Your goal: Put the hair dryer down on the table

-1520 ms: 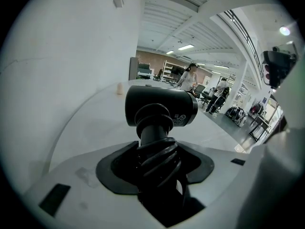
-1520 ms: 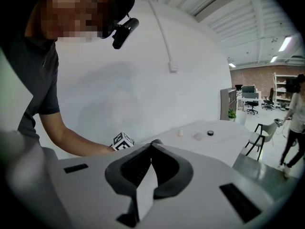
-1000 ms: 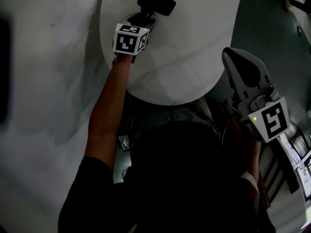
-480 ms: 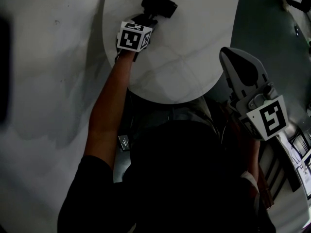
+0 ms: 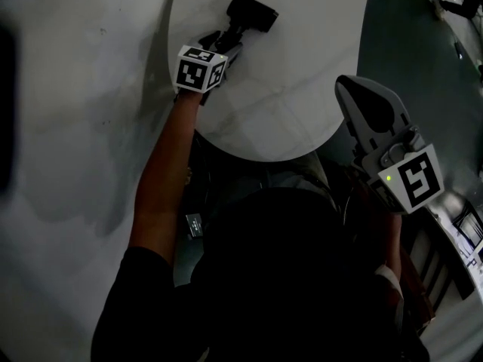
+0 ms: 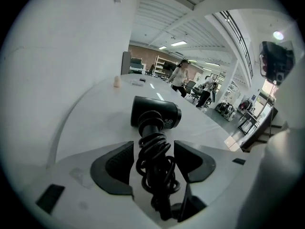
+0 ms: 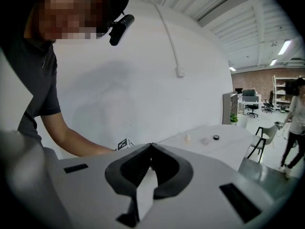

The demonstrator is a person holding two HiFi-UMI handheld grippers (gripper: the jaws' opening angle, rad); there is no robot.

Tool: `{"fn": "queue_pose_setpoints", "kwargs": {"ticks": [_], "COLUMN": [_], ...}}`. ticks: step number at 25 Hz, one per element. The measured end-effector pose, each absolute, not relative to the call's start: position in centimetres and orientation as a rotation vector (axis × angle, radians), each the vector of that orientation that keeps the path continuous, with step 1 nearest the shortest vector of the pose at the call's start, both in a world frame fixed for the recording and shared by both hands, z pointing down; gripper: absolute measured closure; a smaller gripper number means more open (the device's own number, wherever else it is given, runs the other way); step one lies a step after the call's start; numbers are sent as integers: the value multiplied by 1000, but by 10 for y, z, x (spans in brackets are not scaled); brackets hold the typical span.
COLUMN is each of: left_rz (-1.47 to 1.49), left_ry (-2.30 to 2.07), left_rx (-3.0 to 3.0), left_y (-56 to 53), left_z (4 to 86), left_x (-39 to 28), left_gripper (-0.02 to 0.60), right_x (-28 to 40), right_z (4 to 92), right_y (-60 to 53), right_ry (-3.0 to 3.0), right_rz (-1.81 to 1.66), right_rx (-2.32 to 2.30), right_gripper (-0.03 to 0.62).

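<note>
Head view first: the black plastic hair dryer [image 5: 250,15] lies on the round white surface [image 5: 302,59], toward its far side. The left hand-held gripper [image 5: 223,42] sits right at its handle end. The right hand-held gripper [image 5: 355,89] hangs over the near edge, well apart from the dryer.

Left gripper view: the jaws have just been opening and now stand wide on either side of the handle, which has a black cord [image 6: 155,163] coiled round it. The pads look clear of it, so it's released.

Right gripper view: jaws clenched together with nothing in them.

Handling guess: stiff shell, fairly light but head-heavy, and the smooth barrel is slippery. The cord coils are squishy and could slide, so grab the handle just under the barrel.
</note>
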State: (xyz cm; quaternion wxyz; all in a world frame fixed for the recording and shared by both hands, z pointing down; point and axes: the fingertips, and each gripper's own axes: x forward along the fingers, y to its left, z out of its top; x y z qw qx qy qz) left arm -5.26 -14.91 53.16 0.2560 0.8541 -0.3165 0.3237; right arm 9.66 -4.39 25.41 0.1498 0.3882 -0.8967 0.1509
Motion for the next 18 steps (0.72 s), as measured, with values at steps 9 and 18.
{"fn": "queue_pose_setpoints", "kwargs": {"ticks": [9, 18], "left_rz": [688, 276], "left_ry": [-1051, -1150], "left_rx": [2542, 2858], "left_y": [-157, -118], "left_z": [429, 272], "left_x": [-79, -102], "left_gripper": [343, 577], "right_x": [99, 88], "right_z": [249, 229], "right_y": [-46, -48], "right_ry": [-2635, -2619], "right_rz": [394, 210], "right_rx": [1158, 1113], "right_gripper": [586, 586]}}
